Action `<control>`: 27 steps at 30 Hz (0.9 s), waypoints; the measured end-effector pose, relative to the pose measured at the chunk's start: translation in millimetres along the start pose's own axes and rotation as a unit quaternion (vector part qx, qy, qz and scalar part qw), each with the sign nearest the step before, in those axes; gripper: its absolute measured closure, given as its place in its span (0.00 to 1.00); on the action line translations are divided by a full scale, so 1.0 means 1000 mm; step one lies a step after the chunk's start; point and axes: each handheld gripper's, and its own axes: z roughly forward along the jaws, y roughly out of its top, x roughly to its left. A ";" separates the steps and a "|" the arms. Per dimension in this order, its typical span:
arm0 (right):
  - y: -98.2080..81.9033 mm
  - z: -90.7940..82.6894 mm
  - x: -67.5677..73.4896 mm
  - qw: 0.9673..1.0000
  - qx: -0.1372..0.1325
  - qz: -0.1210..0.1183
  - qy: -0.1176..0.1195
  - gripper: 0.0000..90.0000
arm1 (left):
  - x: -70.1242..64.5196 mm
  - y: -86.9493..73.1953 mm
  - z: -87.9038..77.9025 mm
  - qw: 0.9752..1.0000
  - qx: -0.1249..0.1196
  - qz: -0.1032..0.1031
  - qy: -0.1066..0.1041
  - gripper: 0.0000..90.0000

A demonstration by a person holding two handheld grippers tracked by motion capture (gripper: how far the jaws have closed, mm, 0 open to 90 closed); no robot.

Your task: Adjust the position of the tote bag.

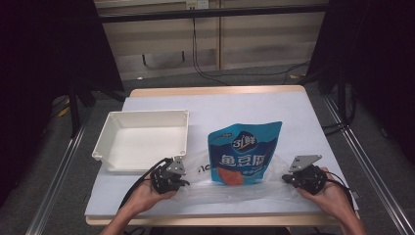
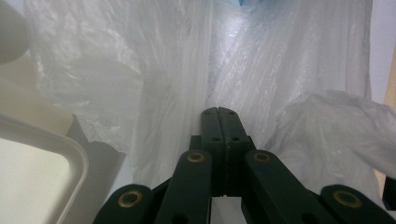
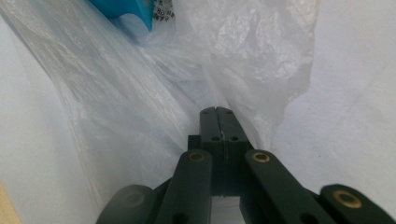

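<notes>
High view: blue snack pouch (image 1: 245, 153) lies on clear plastic bag (image 1: 235, 188) on worktop (image 1: 293, 112), beside white tray (image 1: 142, 138).
Left gripper view: left tool (image 2: 217, 111) clenched on the bag film.
Right gripper view: right tool (image 3: 217, 110) clenched on the bag's edge.

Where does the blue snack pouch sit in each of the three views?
High view: the blue snack pouch lies at centre, on the clear plastic bag, right of the white tray.
Left gripper view: a blue sliver at the top edge.
Right gripper view: blue corner at top left.
Shared landmark: the clear plastic bag.
</notes>
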 end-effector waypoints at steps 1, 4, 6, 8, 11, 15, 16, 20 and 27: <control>0.000 0.000 0.000 1.000 -0.004 -0.001 -0.007 1.00 | 0.000 -0.001 0.000 1.000 -0.006 -0.004 0.002 1.00; -0.002 0.000 -0.003 1.000 -0.011 0.007 0.005 1.00 | -0.002 -0.002 0.000 1.000 -0.007 0.003 0.009 1.00; -0.002 0.000 -0.003 1.000 -0.011 0.005 0.005 1.00 | -0.001 -0.001 0.000 1.000 -0.008 0.004 0.014 1.00; -0.002 0.000 -0.002 1.000 -0.009 0.001 0.002 1.00 | 0.002 -0.001 0.001 1.000 -0.010 -0.002 0.015 1.00; -0.003 -0.001 -0.001 1.000 -0.005 0.003 0.002 1.00 | 0.003 0.000 0.002 1.000 -0.011 0.004 0.024 1.00; -0.005 -0.004 -0.001 1.000 -0.005 -0.001 0.001 1.00 | 0.008 -0.002 0.002 0.999 -0.023 -0.013 0.019 1.00; -0.006 -0.005 0.000 1.000 -0.003 0.008 0.000 1.00 | 0.009 -0.002 0.002 1.000 -0.022 -0.012 0.017 1.00; -0.011 -0.007 -0.002 1.000 -0.008 0.012 0.005 1.00 | 0.011 -0.003 0.003 0.999 -0.028 -0.025 0.009 1.00; -0.019 -0.010 -0.002 0.999 -0.013 0.027 -0.013 1.00 | 0.011 -0.003 0.002 0.999 -0.029 -0.019 0.008 1.00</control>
